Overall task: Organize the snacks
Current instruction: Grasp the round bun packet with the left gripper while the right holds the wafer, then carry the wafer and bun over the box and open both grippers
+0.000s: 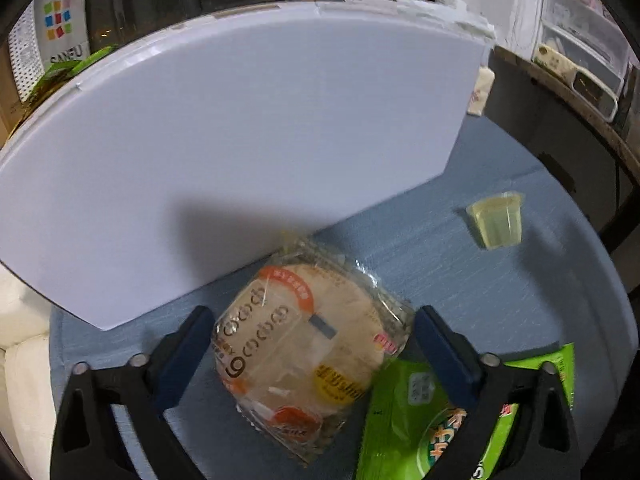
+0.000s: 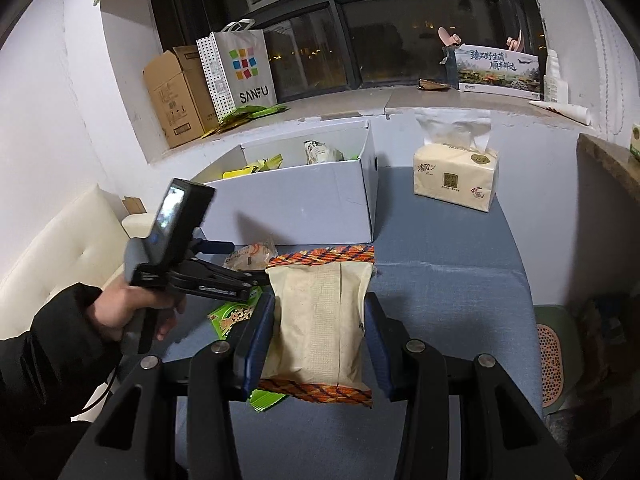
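Fingers of the right tool (image 2: 316,336) clamp a beige snack packet (image 2: 320,320) (orange patterned ends) above the blue worktop (image 2: 452,304). Left tool (image 1: 312,344), angled steeply down, stands wide apart astride a round wrapped pastry (image 1: 304,356) lying against the white box (image 1: 240,140), unpressed.

We see the round cake packet (image 1: 304,356) before the box (image 1: 240,152), jelly cup (image 1: 498,220) at two o'clock, green bag (image 1: 404,412) at five.

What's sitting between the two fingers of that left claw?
A round rice cracker pack lies between the open left claw fingers, which aren't pressing it, in the left wrist view.
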A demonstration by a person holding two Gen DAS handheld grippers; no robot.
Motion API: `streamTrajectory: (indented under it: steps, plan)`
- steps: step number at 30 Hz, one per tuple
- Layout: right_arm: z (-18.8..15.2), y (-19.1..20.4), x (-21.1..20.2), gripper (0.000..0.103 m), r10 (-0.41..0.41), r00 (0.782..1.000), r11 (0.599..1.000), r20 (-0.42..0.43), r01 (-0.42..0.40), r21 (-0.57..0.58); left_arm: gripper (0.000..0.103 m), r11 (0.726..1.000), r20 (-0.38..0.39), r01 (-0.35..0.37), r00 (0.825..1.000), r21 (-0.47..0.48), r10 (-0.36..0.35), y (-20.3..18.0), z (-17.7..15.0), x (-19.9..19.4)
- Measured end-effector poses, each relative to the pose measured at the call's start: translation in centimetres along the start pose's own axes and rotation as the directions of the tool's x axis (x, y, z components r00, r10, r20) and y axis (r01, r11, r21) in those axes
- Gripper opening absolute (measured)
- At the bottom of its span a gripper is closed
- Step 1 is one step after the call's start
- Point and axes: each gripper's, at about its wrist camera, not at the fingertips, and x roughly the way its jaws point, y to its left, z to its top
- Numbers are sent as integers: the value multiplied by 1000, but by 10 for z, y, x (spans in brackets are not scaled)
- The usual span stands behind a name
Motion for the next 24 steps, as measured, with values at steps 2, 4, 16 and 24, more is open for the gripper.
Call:
streamTrajectory:
  steps: [2,4,16,24]
  plan:
    - [-2,1,0,47,-2,1000,1000,-1,2,-1,84,1000,22,14,1000,-10,-13,3,-3,-4]
    - [-3,2,0,47,3,1000,1000,-3,-3,-1,82,999,30,38,999,-20,-38,6,-6,-8]
    - [4,7,2,48,3,1000,1000,19,-3,6,81,990,351,108,934,-88,-70,22,-24,-132]
    - [78,21,23,48,87,994,996,68,-86,-17,81,977,474,162,877,-137,-79,76,38,-183]
